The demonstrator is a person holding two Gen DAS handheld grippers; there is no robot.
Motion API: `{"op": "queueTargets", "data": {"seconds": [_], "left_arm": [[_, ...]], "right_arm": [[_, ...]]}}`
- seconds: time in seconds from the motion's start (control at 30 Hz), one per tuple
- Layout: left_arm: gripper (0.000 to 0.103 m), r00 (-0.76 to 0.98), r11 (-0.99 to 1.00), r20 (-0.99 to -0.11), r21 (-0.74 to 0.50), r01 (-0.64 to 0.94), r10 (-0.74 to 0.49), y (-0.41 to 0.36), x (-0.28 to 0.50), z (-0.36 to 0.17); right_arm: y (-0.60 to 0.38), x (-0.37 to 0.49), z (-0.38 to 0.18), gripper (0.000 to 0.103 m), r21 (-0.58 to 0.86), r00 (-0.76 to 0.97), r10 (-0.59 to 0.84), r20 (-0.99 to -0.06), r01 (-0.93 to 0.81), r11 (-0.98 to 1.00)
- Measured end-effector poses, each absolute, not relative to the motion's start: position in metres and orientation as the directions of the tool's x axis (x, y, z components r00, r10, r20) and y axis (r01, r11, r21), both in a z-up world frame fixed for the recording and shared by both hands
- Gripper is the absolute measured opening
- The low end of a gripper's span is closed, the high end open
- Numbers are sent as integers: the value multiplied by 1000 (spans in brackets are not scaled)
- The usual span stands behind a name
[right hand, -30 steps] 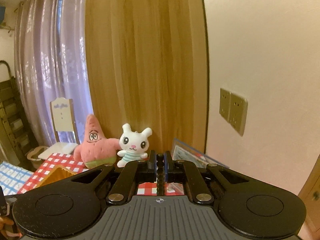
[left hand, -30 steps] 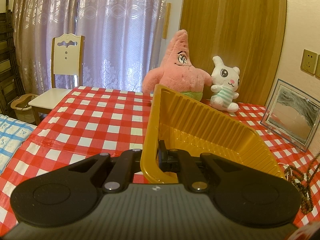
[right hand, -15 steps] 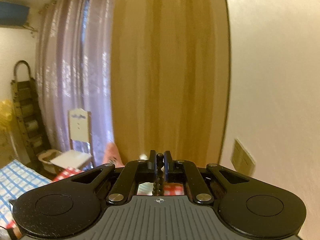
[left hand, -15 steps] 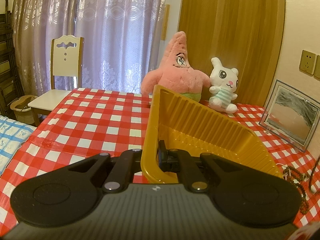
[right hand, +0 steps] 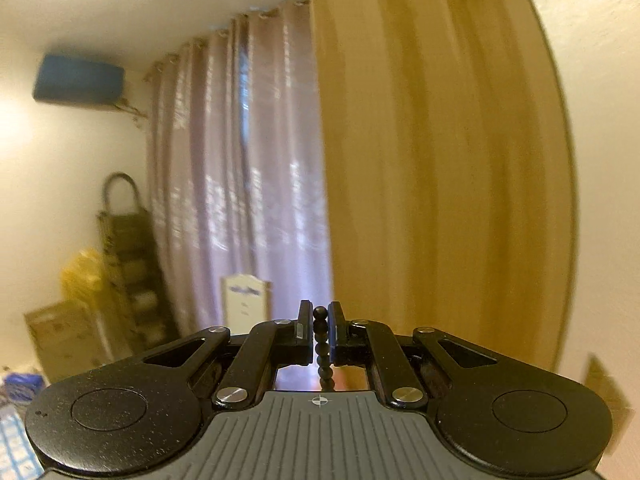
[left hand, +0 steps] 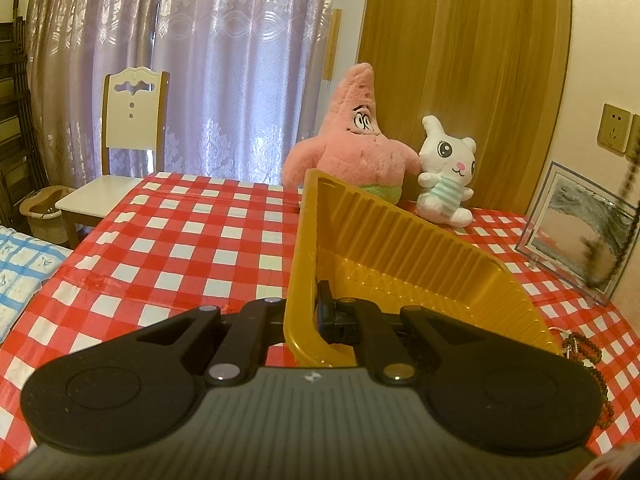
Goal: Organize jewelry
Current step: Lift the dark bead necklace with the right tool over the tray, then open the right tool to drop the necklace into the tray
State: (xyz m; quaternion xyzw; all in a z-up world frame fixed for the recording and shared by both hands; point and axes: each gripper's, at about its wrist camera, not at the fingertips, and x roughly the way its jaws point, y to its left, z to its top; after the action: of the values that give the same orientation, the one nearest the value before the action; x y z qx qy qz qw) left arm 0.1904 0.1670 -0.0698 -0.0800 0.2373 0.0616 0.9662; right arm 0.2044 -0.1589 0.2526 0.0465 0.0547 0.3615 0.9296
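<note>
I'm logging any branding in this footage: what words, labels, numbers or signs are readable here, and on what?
None: no readable text in either view.
Grey ribbed housing of the right tongs: a small crosshair mark only, no letters.
Grey ribbed housing of the left tongs: the same mark, no letters.
Clear framed picture: an image, no words.

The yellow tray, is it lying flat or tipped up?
Tipped up. The left gripper pinches the yellow tray by its near rim, and its side stands high above the checked tablecloth.
</note>
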Motion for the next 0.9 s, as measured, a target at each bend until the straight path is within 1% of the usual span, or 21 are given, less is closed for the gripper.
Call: {"op": "queueTargets", "data": {"seconds": [0.2,0.33,0.63,0.9], "left_arm": [[5,880,978,-468,-133,-158,79,165,187,-70],[6,882,978,-466,-137,-158,77,165,187,-70],[6,888,977,-453,-148,-154,71,163,188,-67],[6,889,976,-454,-153,-154,69,164,190,-66]], "right_arm": [[-125,211,249,7,186,656,752,-62,-733,654],[-103,219,237,7,225,620,778,-104,-747,625],[-60,245,162,7,342,505,806,-310,-731,590],[-52,272,68,7,466,435,763,-478,-611,640]]}}
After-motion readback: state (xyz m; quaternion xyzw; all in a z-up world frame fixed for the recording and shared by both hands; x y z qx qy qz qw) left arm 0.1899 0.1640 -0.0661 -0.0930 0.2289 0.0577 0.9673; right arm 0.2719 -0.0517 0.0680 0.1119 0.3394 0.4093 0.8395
